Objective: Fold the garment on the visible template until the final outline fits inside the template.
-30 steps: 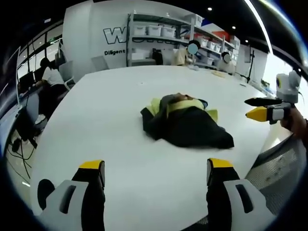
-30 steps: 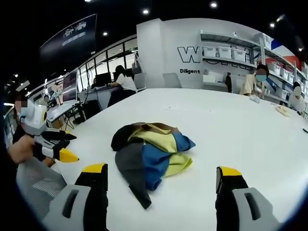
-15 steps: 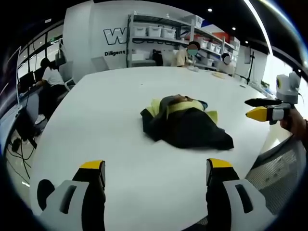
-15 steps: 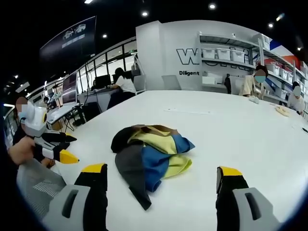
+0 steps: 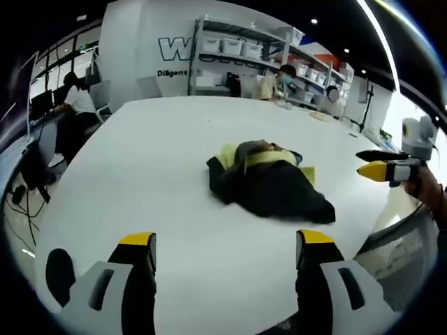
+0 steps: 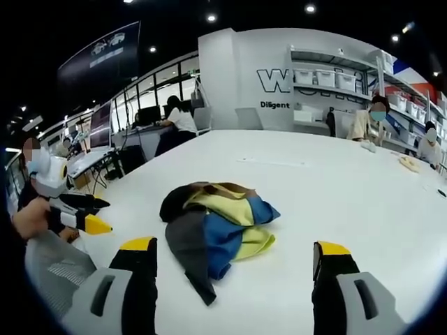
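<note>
Left view shifts slightly, garment unmoved; crumpled black, yellow and blue fabric garment (image 5: 269, 183) lies mid white round table (image 5: 140, 167). Left gripper (image 5: 220, 246) and right gripper (image 6: 234, 252) jaws apart, empty, hovering short of it. Folding not begun, no template visible

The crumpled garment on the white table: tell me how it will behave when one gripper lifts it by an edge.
The garment lies in a soft, bunched heap of dark, yellow and blue layers, so it is probably floppy and would drape and unfurl rather than hold its shape. It looks light for its bulk. On the smooth white table it may well slide if pushed.
</note>
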A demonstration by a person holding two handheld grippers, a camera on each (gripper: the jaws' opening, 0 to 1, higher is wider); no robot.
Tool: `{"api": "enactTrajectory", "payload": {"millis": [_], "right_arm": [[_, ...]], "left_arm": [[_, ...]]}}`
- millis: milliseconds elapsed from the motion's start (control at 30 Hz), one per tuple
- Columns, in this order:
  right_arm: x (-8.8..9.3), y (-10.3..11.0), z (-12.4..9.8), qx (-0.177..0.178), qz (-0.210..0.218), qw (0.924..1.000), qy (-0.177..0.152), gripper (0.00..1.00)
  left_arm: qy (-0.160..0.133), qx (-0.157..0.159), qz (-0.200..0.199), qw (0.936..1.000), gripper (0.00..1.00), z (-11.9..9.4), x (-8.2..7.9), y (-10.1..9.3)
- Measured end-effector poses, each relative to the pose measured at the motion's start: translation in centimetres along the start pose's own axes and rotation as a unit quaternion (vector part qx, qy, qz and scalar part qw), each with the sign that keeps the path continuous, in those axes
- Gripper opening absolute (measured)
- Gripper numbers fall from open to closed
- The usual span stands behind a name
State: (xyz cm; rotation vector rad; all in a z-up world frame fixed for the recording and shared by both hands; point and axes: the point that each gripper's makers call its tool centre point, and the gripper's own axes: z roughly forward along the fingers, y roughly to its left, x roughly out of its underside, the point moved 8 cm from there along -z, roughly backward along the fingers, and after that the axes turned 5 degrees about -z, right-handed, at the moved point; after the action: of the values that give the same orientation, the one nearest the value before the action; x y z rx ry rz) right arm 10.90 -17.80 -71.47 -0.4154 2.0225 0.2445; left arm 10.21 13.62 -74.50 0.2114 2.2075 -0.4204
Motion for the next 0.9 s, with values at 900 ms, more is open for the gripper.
{"api": "enactTrajectory", "payload": {"millis": [900], "right_arm": [[-2.8, -2.3, 3.8, -0.019, -0.024, 0.9994, 0.014, 0.85]], "left_arm": [[0.015, 0.020, 0.040, 0.9989, 0.69, 3.0, -3.9, 0.1]]}}
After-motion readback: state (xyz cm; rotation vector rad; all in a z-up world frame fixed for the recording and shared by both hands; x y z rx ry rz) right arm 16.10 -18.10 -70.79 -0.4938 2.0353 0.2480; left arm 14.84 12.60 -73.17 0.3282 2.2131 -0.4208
